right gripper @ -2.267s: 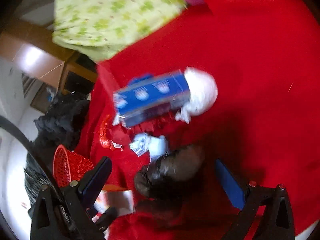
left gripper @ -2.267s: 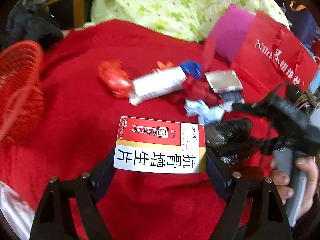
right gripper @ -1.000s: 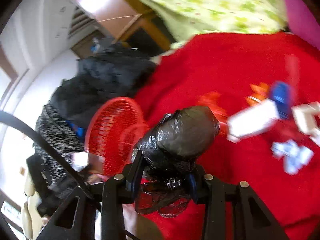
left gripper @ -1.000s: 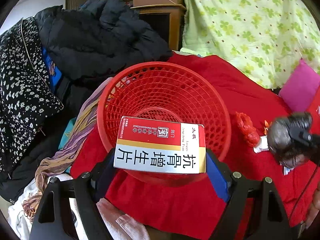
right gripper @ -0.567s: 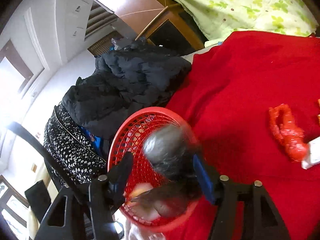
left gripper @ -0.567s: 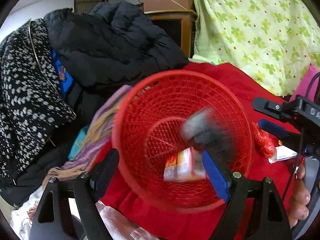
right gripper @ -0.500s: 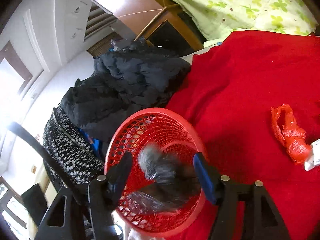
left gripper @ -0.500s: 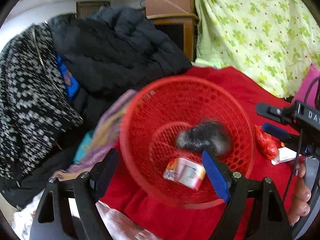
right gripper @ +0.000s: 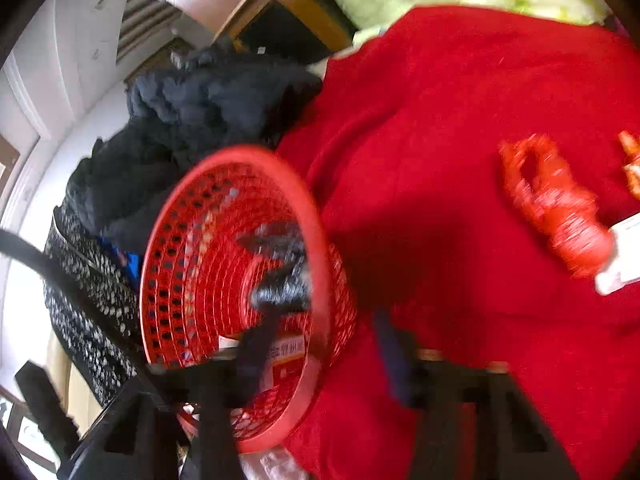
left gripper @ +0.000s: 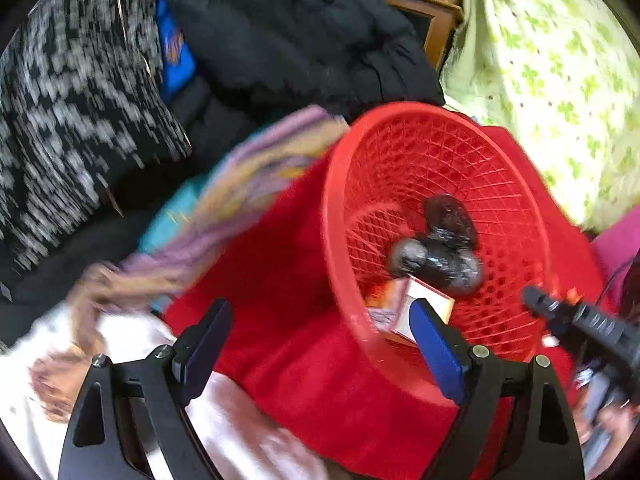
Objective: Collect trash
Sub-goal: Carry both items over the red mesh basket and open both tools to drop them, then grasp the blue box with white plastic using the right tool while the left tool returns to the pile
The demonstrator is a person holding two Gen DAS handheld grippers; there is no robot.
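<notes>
A red mesh basket [left gripper: 440,152] lies tipped on the red blanket. Inside it lie a crumpled black plastic bag [left gripper: 444,252] and a red-and-white medicine box [left gripper: 424,300]. My left gripper [left gripper: 320,344] hangs in front of the basket's near rim, its jaws opening and empty. The right gripper [right gripper: 324,356] sits at the basket [right gripper: 240,292] rim, jaws closing with nothing between them; the bag [right gripper: 280,272] and box [right gripper: 284,356] lie beyond. A red wrapper [right gripper: 556,208] and a white packet [right gripper: 624,256] lie on the blanket. The right gripper's body [left gripper: 580,320] shows at the right edge.
Black jackets [left gripper: 288,40] and a black-and-white patterned garment [left gripper: 72,112] are piled left of the basket, with a striped scarf [left gripper: 224,208] below. A green floral quilt [left gripper: 560,80] and a pink pillow [left gripper: 616,248] lie behind. A wooden cabinet [right gripper: 288,4] stands beyond.
The box left my left gripper and the black bag left the right one; both now lie in the basket. Both views swung, and the right jaws opened, then narrowed.
</notes>
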